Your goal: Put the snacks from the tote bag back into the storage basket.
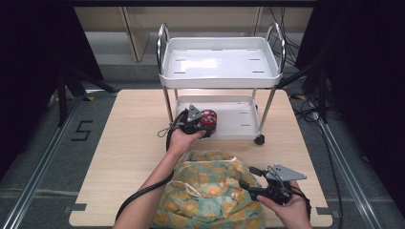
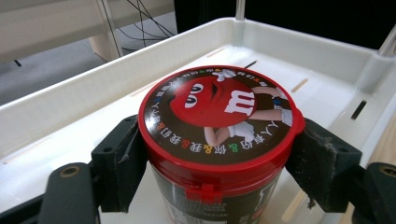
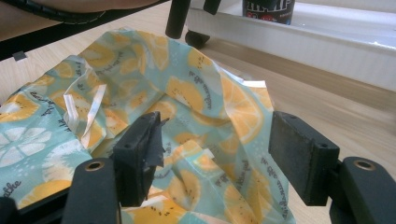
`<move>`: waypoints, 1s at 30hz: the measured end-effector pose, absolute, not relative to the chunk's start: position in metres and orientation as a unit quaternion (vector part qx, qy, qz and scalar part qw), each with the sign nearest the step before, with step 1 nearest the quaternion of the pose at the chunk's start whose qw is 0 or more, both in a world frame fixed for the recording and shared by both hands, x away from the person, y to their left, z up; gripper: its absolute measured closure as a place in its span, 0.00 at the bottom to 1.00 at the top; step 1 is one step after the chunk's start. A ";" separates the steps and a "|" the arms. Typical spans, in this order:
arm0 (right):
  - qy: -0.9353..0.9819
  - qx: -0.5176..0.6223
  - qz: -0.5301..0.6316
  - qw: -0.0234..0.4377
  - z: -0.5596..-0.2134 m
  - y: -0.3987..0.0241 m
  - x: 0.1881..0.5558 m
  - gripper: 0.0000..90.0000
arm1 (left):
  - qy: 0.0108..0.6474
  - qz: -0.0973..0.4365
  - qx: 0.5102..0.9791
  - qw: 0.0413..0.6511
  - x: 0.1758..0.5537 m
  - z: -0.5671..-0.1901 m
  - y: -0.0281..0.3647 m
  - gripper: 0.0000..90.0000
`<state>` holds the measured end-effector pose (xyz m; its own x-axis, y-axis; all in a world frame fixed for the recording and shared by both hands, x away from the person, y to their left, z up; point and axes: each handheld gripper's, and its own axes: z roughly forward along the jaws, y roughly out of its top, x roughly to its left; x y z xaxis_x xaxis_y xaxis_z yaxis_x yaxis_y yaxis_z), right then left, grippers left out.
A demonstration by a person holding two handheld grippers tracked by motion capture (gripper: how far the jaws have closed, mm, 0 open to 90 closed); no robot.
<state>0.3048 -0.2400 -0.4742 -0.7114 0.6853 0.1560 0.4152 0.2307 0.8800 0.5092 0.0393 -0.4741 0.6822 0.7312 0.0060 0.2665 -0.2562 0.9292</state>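
One red-lidded candy jar (image 2: 219, 140) standing in the lower tray (image 1: 239, 117) of one white cart (image 1: 219, 62), pinched at both sides by the left gripper (image 1: 198, 125) fingers (image 2: 119, 163). One lemon-print cloth bag (image 1: 210, 191) just in front of the cart on the pale wooden bench (image 1: 129, 143). Right gripper (image 3: 219, 158) low at the bag's edge, fingers spread around loose cloth, hand (image 1: 289, 210) underneath.

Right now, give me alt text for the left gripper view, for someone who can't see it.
A red-lidded candy jar, its lid printed with a red cartoon candy character, is clamped between the two black jaws of the left hand-held gripper. Behind and around it lies a white plastic cart tray with slotted walls.
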 end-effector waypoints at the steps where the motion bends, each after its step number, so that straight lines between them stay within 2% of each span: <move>1: 0.774 0.357 0.507 0.133 -0.474 -0.240 0.305 0.39 | 0.329 0.226 0.759 0.515 0.509 -0.475 0.039 0.27; 3: 0.776 0.354 0.505 0.135 -0.474 -0.240 0.305 0.39 | 0.337 0.222 0.754 0.518 0.509 -0.475 0.040 0.26; 8: 0.777 0.353 0.504 0.134 -0.475 -0.239 0.305 0.39 | 0.333 0.214 0.753 0.525 0.508 -0.474 0.041 0.16; 23: 0.777 0.355 0.503 0.135 -0.474 -0.239 0.304 0.39 | 0.304 0.239 0.764 0.517 0.500 -0.461 0.049 0.16; 25: 0.778 0.336 0.507 0.156 -0.475 -0.240 0.308 0.39 | 0.296 0.243 0.764 0.519 0.497 -0.458 0.049 0.16; 26: 0.776 0.353 0.503 0.140 -0.474 -0.239 0.305 0.39 | 0.296 0.246 0.763 0.519 0.495 -0.457 0.049 0.16; 30: 0.776 0.354 0.503 0.139 -0.474 -0.240 0.305 0.39 | 0.287 0.252 0.764 0.520 0.488 -0.450 0.050 0.16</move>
